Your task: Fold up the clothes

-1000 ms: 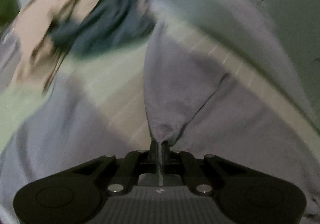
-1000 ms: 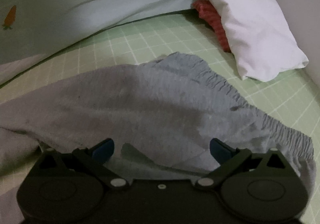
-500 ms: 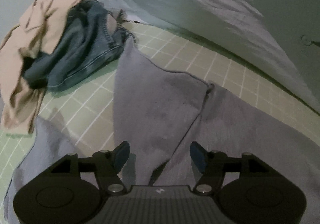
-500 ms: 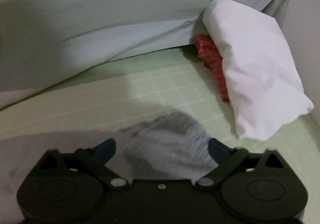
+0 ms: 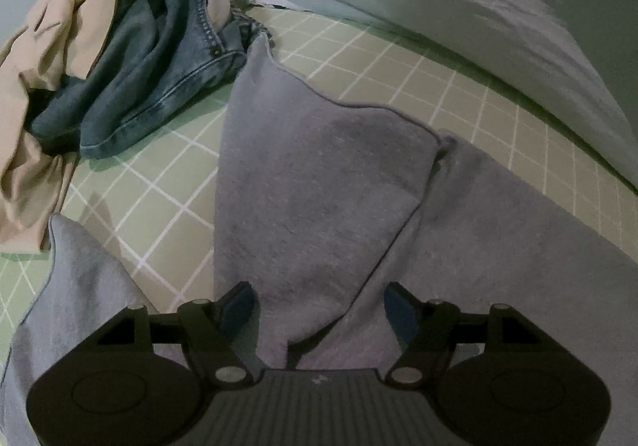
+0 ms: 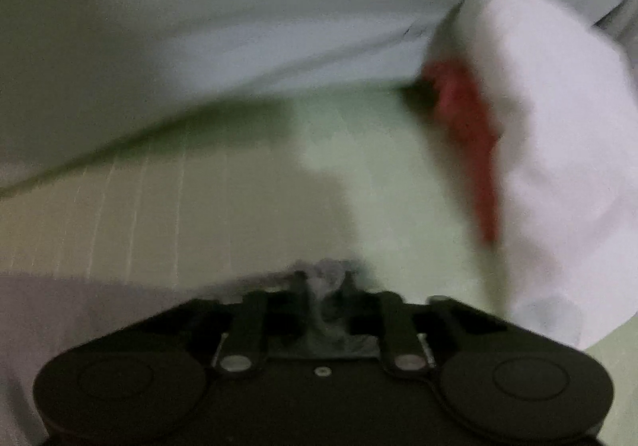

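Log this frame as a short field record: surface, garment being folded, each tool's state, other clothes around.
surface: green checked sheet
garment: grey sweatpants, spread flat with one flap folded over
left tool: jaws just opened, above the pants, gripping nothing
right tool: jaws just closed, pinching grey fabric
other clothes: jeans, beige garment, white cloth over red fabric

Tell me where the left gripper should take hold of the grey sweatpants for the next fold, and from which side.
Probably the far hem corner of the folded-over leg of the grey sweatpants, near the jeans. That edge lies free on the green checked sheet, so one finger could slide under it from the sheet side. The left gripper, jaws just opened, hovers over the leg; the right gripper pinches grey cloth.
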Available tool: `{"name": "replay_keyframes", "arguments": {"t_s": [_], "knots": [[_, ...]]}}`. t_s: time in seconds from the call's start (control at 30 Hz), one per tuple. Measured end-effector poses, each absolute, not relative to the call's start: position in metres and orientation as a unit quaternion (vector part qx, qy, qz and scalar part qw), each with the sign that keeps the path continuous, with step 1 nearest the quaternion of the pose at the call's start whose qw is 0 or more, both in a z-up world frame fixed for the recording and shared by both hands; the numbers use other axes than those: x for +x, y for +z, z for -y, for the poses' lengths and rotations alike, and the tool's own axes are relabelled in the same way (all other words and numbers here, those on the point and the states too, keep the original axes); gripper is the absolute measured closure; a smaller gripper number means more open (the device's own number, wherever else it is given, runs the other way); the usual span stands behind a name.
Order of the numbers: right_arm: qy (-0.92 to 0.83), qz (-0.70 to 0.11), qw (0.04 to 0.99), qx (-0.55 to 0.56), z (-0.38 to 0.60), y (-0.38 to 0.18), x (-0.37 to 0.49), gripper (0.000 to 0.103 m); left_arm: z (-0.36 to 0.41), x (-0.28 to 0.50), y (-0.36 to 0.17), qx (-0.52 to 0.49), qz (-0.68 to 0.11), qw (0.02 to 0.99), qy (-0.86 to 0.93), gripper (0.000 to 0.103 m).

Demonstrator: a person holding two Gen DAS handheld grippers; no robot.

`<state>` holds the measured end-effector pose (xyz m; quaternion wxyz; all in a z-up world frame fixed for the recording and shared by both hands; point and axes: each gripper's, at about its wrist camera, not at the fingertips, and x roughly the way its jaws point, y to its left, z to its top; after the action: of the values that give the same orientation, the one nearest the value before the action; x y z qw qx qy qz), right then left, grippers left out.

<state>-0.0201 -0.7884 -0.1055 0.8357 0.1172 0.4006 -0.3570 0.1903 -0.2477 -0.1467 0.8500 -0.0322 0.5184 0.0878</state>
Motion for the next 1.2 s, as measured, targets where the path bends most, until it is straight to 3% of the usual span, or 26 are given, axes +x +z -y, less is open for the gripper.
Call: {"name": "replay_keyframes", "arguments": {"t_s": [0.17,0.23,0.3,0.33,0.37,0.67,0.73,0.83,0.87,1.1,1.2], "knots": [[-0.489,-0.334,0.795,0.132,0.828,-0.083,-0.043,0.088,0.254,0.190,-0.145,-0.039,-0.520,0.850,0.070,0.025],[-0.496,-0.349,0.786,0.118,0.829,-0.086,-0.043,0.080,0.259,0.189,-0.142,-0.034,-0.519,0.852,0.063,0.025],[-0.492,-0.362,0.786,0.095,0.818,-0.089,-0.043,0.055,0.266,0.189,-0.138,-0.023,-0.512,0.857,0.055,0.025],[-0.490,-0.367,0.787,0.079,0.810,-0.091,-0.043,0.035,0.268,0.189,-0.135,-0.021,-0.507,0.860,0.049,0.025],[-0.488,-0.372,0.787,0.065,0.802,-0.092,-0.043,0.023,0.271,0.189,-0.133,-0.019,-0.503,0.863,0.042,0.024],[-0.447,-0.405,0.791,0.106,0.751,-0.117,-0.052,0.021,0.300,0.217,-0.143,0.008,-0.509,0.861,-0.019,0.024],[-0.442,-0.410,0.790,0.110,0.741,-0.120,-0.051,0.021,0.306,0.221,-0.145,0.015,-0.505,0.862,-0.025,0.031],[-0.433,-0.410,0.794,0.118,0.731,-0.122,-0.052,0.021,0.303,0.222,-0.140,0.024,-0.495,0.869,-0.009,0.088],[-0.432,-0.405,0.797,0.118,0.727,-0.120,-0.054,0.021,0.295,0.220,-0.135,0.012,-0.490,0.872,-0.002,0.099],[-0.429,-0.394,0.804,0.119,0.715,-0.106,-0.062,0.021,0.182,0.179,-0.077,-0.135,-0.419,0.885,0.150,0.099],[-0.428,-0.394,0.802,0.136,0.713,-0.106,-0.066,0.021,0.133,0.154,-0.080,-0.191,-0.428,0.855,0.221,0.084]]}}
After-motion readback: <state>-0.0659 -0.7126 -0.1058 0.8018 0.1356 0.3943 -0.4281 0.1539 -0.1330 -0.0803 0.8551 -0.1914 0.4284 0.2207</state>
